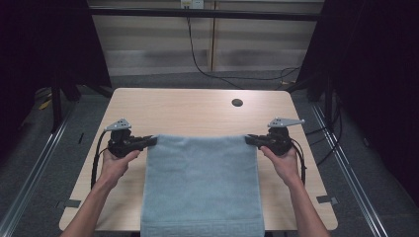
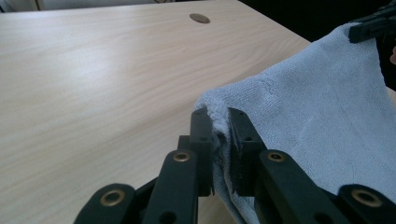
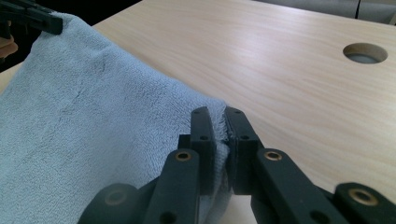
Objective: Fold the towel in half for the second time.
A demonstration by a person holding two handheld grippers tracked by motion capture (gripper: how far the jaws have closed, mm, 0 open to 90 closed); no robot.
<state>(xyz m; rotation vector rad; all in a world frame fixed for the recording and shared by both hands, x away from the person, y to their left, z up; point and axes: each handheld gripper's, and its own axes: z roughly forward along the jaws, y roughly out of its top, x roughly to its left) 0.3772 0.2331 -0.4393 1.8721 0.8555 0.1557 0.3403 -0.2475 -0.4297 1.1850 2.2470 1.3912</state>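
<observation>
Counter (image 1: pixel 197 111): pale wood, round hole (image 1: pixel 237 102) at 1 o'clock.
Room: dark, grey floor.
Towel (image 1: pixel 202 187): light blue terry, draped toward 6 o'clock.
Left claw (image 1: pixel 152 141): pinching towel corner.
Right claw (image 1: pixel 249 140): pinching opposite corner.

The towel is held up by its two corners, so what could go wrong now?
1. Each tool, left and right, pinches just a small corner of the light blue towel, so a corner might slip out.
2. The towel's near end hangs past the table edge, so its weight might drag it off.
</observation>
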